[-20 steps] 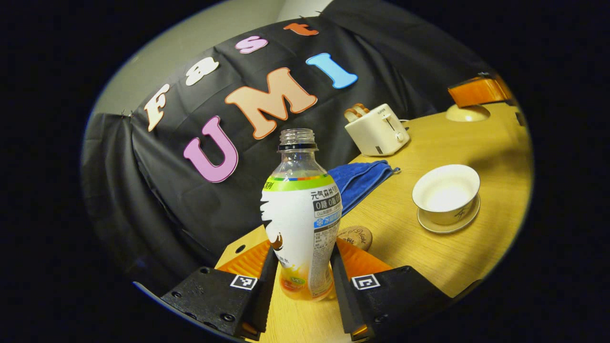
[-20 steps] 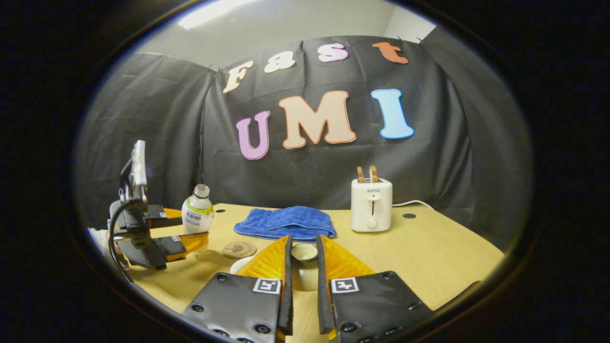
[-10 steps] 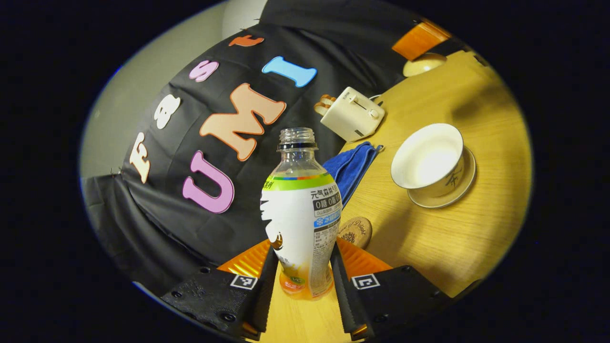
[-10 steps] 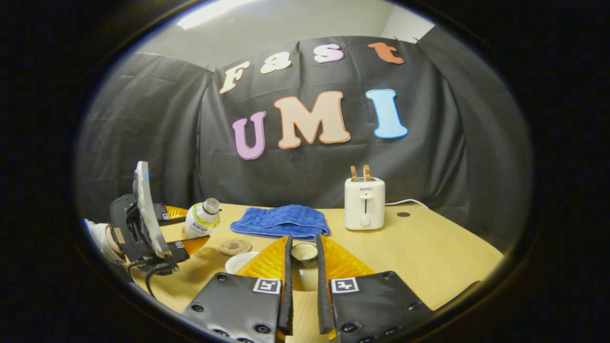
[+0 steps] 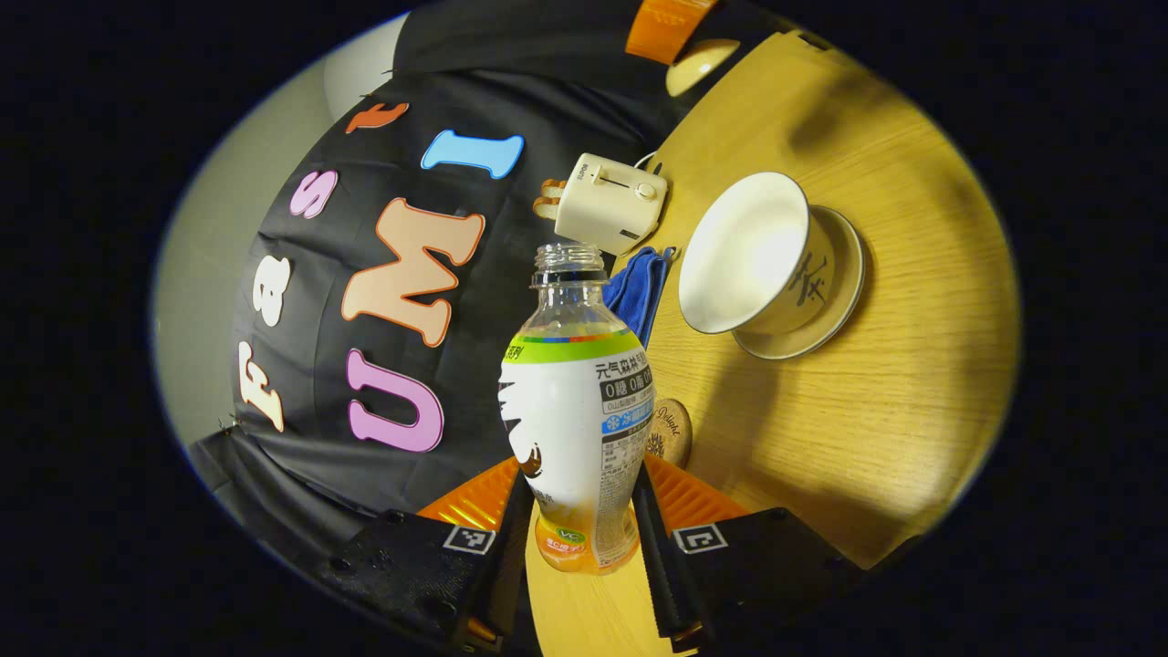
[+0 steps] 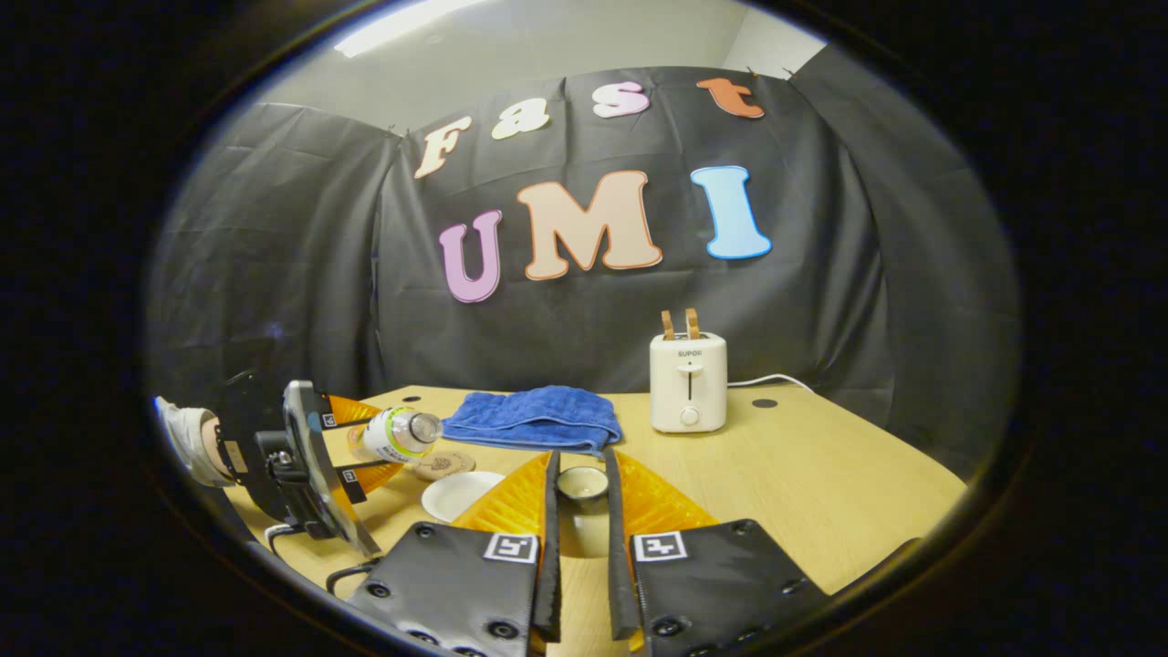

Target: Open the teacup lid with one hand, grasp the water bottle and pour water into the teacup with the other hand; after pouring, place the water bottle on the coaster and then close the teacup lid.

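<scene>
the left gripper (image 5: 584, 538) is tipped far sideways with both fingers clamped on the water bottle (image 5: 575, 420), while the right gripper (image 6: 579, 547) sits level, pinching the teacup lid (image 6: 582, 484).

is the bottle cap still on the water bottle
No, the water bottle held in the left tongs has a bare threaded neck with its mouth open.

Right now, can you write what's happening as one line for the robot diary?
left gripper: shut on bottle, tipped toward open teacup | right gripper: shut on lid | coaster: bare
</scene>
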A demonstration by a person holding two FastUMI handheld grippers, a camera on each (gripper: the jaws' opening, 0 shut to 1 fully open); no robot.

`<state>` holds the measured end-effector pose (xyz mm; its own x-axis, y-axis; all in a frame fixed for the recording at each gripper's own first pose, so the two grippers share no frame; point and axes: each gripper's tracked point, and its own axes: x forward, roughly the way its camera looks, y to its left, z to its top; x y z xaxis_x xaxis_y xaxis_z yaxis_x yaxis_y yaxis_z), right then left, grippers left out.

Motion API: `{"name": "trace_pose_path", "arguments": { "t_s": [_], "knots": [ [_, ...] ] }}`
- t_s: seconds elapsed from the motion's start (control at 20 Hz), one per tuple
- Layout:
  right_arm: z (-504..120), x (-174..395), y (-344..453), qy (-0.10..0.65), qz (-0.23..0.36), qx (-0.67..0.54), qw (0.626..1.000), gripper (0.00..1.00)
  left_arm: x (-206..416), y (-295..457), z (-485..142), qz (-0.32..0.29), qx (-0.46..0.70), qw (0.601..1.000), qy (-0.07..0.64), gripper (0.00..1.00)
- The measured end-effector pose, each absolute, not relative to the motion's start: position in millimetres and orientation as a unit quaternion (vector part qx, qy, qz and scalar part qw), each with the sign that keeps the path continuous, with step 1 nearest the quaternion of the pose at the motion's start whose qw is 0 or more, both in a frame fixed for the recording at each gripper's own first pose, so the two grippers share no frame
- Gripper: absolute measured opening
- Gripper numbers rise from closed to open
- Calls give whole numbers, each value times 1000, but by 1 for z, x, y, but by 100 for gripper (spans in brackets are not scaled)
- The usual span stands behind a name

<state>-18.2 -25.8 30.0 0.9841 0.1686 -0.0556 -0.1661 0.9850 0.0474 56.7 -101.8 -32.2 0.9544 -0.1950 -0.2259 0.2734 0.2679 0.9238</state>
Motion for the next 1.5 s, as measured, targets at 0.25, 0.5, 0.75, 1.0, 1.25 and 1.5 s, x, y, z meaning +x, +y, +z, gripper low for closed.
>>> {"name": "trace_pose_path", "arguments": {
  "t_s": [0.25, 0.5, 0.75, 1.0, 1.25, 1.5],
  "knots": [
    [32, -19, -26, 28, 86, 22, 996, 23, 61, -100, -31, -142, 633, 761, 28, 55],
    [28, -18, -22, 31, 93, 18, 995, 24, 62, -99, -33, -149, 672, 725, 34, 56],
    [28, -20, -21, 31, 98, 18, 995, 22, 64, -100, -29, -150, 709, 689, 30, 56],
    [26, -19, -23, 32, 99, 19, 994, 23, 65, -95, -33, -156, 749, 643, 38, 57],
    [24, -17, -25, 35, 100, 24, 994, 24, 63, -95, -30, -156, 776, 610, 37, 56],
    [26, -19, -27, 33, 99, 26, 994, 22, 63, -94, -30, -156, 794, 587, 32, 56]
  ]
}}
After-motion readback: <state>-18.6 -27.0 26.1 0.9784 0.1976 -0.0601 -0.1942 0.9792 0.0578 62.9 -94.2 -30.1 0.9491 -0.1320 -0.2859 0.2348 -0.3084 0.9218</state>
